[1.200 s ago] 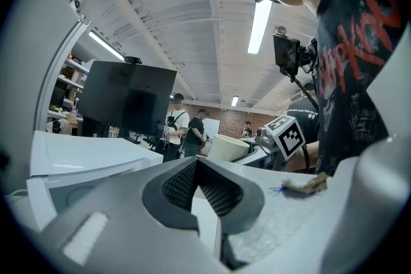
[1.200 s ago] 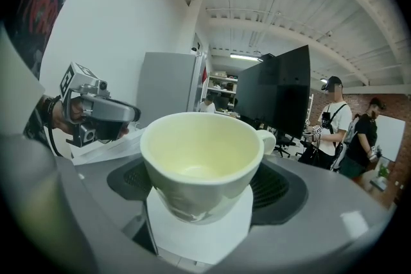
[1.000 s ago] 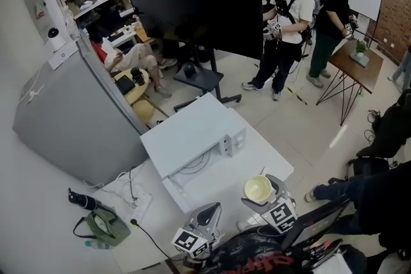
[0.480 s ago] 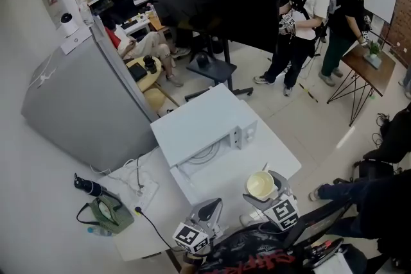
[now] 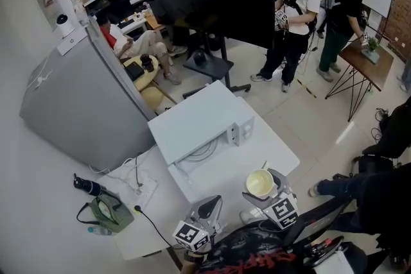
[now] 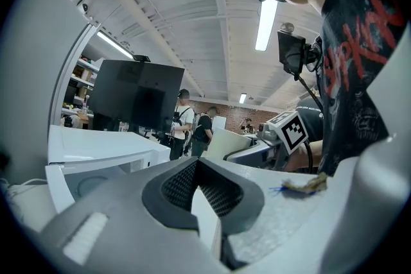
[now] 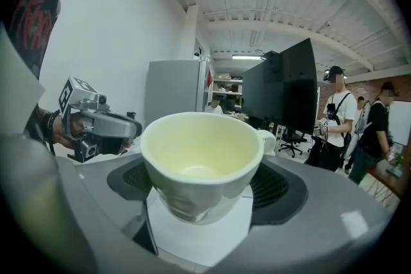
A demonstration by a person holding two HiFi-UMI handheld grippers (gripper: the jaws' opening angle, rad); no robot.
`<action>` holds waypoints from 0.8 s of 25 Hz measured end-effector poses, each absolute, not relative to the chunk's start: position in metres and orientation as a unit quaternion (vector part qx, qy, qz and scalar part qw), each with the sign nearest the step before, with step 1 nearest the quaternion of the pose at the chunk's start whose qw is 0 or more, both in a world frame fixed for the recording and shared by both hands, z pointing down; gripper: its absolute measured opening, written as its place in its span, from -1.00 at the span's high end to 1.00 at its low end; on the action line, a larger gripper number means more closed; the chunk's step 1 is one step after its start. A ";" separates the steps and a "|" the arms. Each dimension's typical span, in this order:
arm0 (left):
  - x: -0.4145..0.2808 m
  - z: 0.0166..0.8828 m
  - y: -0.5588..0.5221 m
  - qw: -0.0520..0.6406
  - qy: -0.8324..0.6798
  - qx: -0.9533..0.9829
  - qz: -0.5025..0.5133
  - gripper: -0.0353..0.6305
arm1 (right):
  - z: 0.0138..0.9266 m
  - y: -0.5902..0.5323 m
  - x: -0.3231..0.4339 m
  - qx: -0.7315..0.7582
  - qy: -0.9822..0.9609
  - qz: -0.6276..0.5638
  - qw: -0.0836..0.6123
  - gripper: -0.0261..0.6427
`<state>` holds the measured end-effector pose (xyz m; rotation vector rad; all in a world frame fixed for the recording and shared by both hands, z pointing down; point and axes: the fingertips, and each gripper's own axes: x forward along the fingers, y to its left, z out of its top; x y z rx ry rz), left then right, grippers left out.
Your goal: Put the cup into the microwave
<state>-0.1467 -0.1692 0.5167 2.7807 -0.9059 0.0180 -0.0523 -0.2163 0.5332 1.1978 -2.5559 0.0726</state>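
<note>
One gripped cup (image 7: 199,151), near table (image 5: 281,162) edge

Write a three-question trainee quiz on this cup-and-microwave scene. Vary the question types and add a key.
1. True or false: the pale yellow ceramic cup lies tipped on its side.
2. Where is the cup relative to the white box-shaped microwave? A. inside it. B. on top of it. C. outside it, on the person's side.
3. Short answer: what holds the cup, and what is in it?

Key
1. False: it is held mouth up.
2. C.
3. The right gripper, with one jaw on each side of the cup; nothing shows inside it.
</note>
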 end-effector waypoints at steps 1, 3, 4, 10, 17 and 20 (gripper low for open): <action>-0.147 0.517 -0.170 0.108 -0.308 0.945 0.006 0.88 | 0.533 -0.217 -0.052 0.419 -0.894 0.025 0.158 -0.42; -0.147 0.518 -0.170 0.107 -0.309 0.945 0.004 0.88 | 0.532 -0.218 -0.053 0.417 -0.894 0.023 0.159 -0.42; -0.147 0.517 -0.170 0.107 -0.309 0.945 0.004 0.88 | 0.532 -0.218 -0.053 0.417 -0.895 0.023 0.159 -0.42; -0.144 0.514 -0.171 0.110 -0.315 0.943 0.010 0.88 | 0.529 -0.218 -0.054 0.410 -0.898 0.022 0.157 -0.42; -0.146 0.515 -0.175 0.109 -0.321 0.941 0.006 0.88 | 0.532 -0.220 -0.054 0.407 -0.899 0.027 0.159 -0.42; -0.145 0.516 -0.176 0.109 -0.325 0.939 0.003 0.88 | 0.535 -0.221 -0.052 0.406 -0.899 0.031 0.161 -0.42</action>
